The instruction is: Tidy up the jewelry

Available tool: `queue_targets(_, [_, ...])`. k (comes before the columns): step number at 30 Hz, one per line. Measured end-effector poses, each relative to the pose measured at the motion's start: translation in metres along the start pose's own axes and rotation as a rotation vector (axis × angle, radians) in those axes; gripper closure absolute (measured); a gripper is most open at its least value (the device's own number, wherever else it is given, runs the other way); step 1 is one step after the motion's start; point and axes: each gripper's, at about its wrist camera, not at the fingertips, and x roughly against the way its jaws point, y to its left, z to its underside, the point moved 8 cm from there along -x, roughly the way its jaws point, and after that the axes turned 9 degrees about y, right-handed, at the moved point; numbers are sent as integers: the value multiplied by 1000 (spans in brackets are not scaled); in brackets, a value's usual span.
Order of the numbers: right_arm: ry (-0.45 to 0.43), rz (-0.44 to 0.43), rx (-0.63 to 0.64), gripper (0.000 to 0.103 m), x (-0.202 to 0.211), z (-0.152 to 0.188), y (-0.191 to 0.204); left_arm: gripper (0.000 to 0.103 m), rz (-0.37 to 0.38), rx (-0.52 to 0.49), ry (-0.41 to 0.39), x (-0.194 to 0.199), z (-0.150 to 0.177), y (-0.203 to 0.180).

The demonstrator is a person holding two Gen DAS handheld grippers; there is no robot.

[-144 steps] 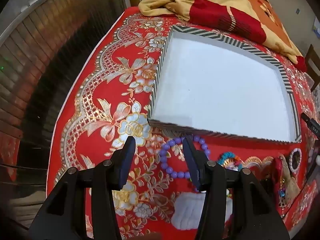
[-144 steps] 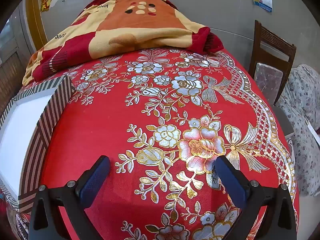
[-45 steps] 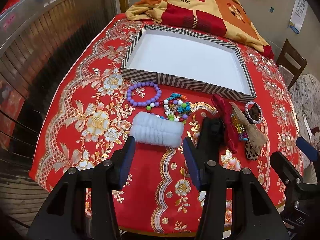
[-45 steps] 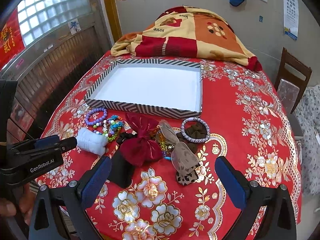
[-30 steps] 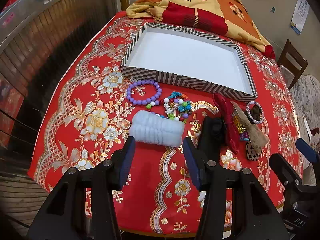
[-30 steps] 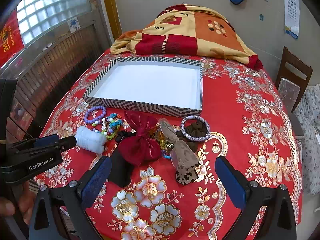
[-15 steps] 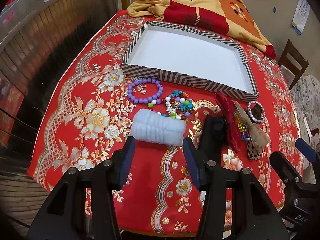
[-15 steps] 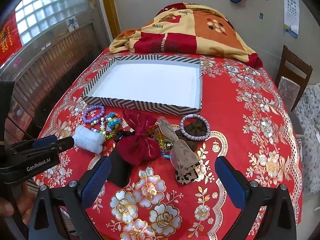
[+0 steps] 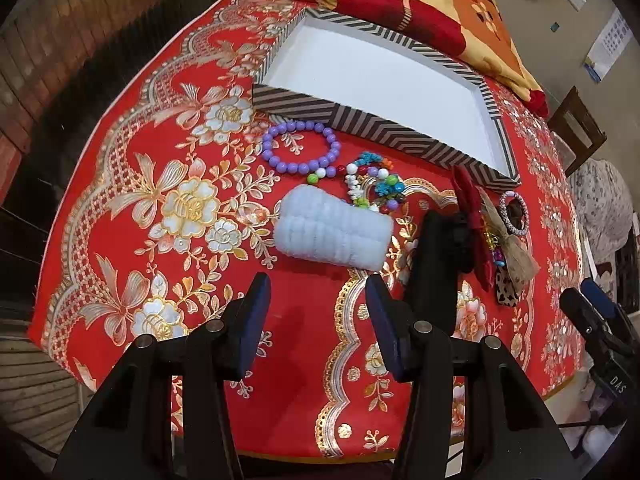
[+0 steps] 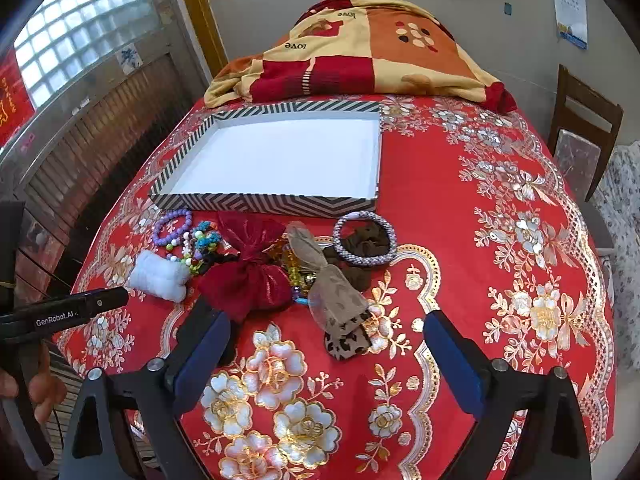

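A striped tray (image 9: pixel 360 120) (image 10: pixel 264 202) with a white floor lies on the red tablecloth. In front of it are a purple bead bracelet (image 9: pixel 300 148) (image 10: pixel 172 226), a multicoloured bead bracelet (image 9: pixel 372 184), a white fluffy band (image 9: pixel 332 236) (image 10: pixel 160 276), a red pouch (image 10: pixel 248 276), a beige pouch (image 10: pixel 328 280) and a beaded bangle (image 10: pixel 364 240) on a brown scrunchie. My left gripper (image 9: pixel 316 312) hangs open just short of the fluffy band, holding nothing. My right gripper (image 10: pixel 326 356) is wide, its jaws closing, above a leopard-print piece (image 10: pixel 346 344) without touching it.
A black item (image 9: pixel 436 264) lies beside the red pouch. A folded blanket (image 10: pixel 360 52) covers the table's far end. A wooden chair (image 10: pixel 580 128) stands at the right. The table edge (image 9: pixel 280 448) runs close below my left gripper. A hand (image 10: pixel 40 392) holds the left gripper's handle.
Both grippers have come lower and closer to the jewelry, which looks larger now. The right gripper's fingers have drawn slightly inward. Nothing on the table has moved.
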Motion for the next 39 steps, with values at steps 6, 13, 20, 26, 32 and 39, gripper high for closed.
queue_targets(6, [7,-1,-56,16,-8,-7,-26,54,34,22,36,-8,-6,2])
queue_targets(13, [9,14,-104,45,-32,-41,-62,50,67,54,49,-13,-22,4])
queue_targets(20, [72,-39,-106,57,-71,-54,-76,48,92,102,58,-15,-36,16])
queue_targets(26, [109,-84,-76,74,-90,-58,-71,48,95,115,90,-25,-40,19])
queue_targets(32, [108,-117,-66,94,-90,-55,-67,48,102,115,97,-25,-42,17])
queue_targets(39, [63,-125,-44,97,-67,-50,-67,48,99,140,101,-28,-41,18])
